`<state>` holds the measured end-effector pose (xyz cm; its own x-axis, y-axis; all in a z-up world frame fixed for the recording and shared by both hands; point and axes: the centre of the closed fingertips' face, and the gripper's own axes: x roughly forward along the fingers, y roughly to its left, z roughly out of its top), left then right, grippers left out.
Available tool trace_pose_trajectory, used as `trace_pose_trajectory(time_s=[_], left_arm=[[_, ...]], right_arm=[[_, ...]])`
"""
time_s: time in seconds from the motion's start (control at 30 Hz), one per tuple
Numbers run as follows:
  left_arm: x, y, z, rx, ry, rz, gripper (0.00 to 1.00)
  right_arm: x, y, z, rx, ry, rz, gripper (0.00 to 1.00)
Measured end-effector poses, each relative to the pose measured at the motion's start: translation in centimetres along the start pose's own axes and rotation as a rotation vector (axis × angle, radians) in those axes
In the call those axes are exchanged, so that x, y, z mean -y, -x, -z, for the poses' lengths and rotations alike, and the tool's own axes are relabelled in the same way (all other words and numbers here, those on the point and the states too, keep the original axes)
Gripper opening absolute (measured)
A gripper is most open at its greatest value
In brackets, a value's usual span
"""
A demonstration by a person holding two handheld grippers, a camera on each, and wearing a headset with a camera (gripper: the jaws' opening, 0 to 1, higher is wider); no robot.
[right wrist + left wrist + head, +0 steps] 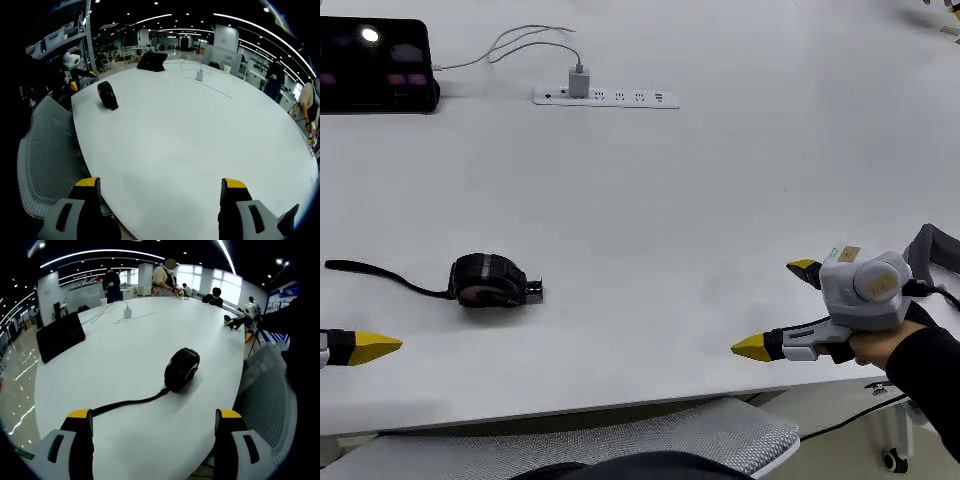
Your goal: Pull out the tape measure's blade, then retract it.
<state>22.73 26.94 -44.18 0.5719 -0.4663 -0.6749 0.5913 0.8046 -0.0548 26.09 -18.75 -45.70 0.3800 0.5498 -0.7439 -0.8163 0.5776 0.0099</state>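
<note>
Holding both tongs wide apart and empty, we find the tape measure (490, 281) lying on the white desk (720, 200), toward the near left part of it in the head view. Its black strap (380, 273) trails away from the dark case to the left across the desk. At the other end of the case the blade's end hook (534, 292) sits right at the mouth, so the blade is drawn in.

Our left tongs (154, 415) are well open. In the left gripper view their yellow tips stand on either side of the strap, with the case ahead of them and nothing touching the jaws. In the head view one yellow tip of them shows at the left edge, near the case but apart from it.

Our right tongs (160, 183) are also spread wide, over the near edge of the desk at the right, well apart from the tape measure. A hand (880, 345) in a dark sleeve holds them.

At the far side of the desk lies a white power strip (605, 97) with a charger (579, 80) plugged in, and a pale cable (520, 45) runs toward a dark tablet (375, 65). A grey mesh chair (700, 435) sits below the near edge of the desk.
</note>
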Motion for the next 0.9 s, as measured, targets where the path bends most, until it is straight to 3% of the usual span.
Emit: trace_pose_trajectory(time_s=[0.17, 0.33, 0.63, 0.77, 0.9], left_arm=[[0.2, -0.6, 0.3, -0.041, -0.012, 0.024, 0.99], [0.6, -1.1, 0.1, -0.055, -0.048, 0.047, 0.99], [1.1, -2.1, -0.9, -0.08, -0.178, 0.098, 0.99], [0.9, -2.5, -1.0, -0.118, -0.283, 0.109, 0.99], [1.2, -3.0, -1.6, -0.124, -0.322, 0.134, 0.99]], right_arm=[[-0.3, -0.8, -0.3, 0.001, 0.015, -0.025, 0.99], [-0.1, -1.8, -2.0, 0.031, 0.06, -0.037, 0.99], [-0.9, -3.0, -4.7, 0.045, 0.08, -0.072, 0.99], [-1.2, -3.4, -5.3, 0.049, 0.1, -0.083, 0.99], [-1.8, -3.8, -6.1, 0.057, 0.142, -0.105, 0.99]])
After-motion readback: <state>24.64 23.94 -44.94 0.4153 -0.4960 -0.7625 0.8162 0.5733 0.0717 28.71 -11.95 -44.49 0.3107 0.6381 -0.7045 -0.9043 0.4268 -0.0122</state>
